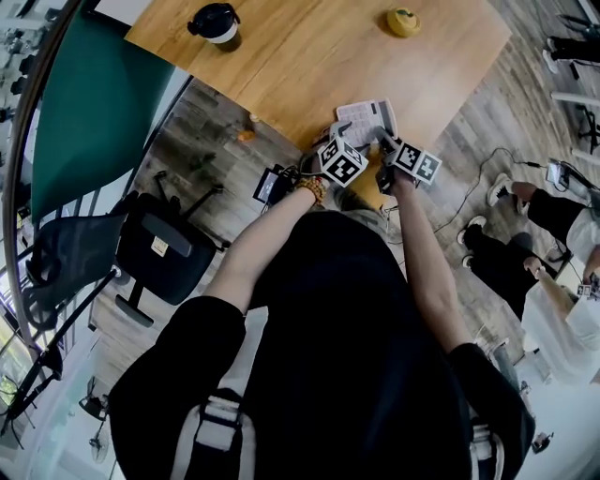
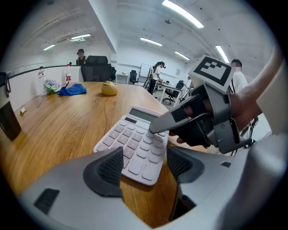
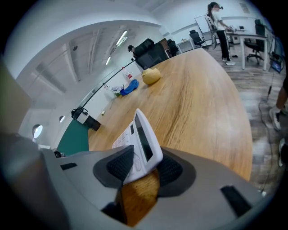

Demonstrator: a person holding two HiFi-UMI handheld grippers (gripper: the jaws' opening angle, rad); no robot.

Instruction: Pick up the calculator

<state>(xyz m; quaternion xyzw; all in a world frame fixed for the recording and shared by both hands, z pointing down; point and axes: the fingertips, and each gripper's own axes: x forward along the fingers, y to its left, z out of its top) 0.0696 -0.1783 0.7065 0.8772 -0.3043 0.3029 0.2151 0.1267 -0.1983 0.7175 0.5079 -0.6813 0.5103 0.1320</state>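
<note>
The pale calculator (image 1: 366, 120) is at the wooden table's (image 1: 309, 66) near edge, at twelve o'clock from the person. The right gripper (image 3: 144, 170) grips its three o'clock side, one pad on the key face and one on the back. The left gripper (image 2: 144, 168) stands spread, its pads flanking the calculator's near corner without pressing on it.

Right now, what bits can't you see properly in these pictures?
Left gripper view: the calculator's near left edge, behind the left tool's pad.
Right gripper view: most keys; it stands edge-on between the right tool's pads.
Head view: most of the calculator, under both tools.
Head view: the yellow thing, too small to name.
</note>
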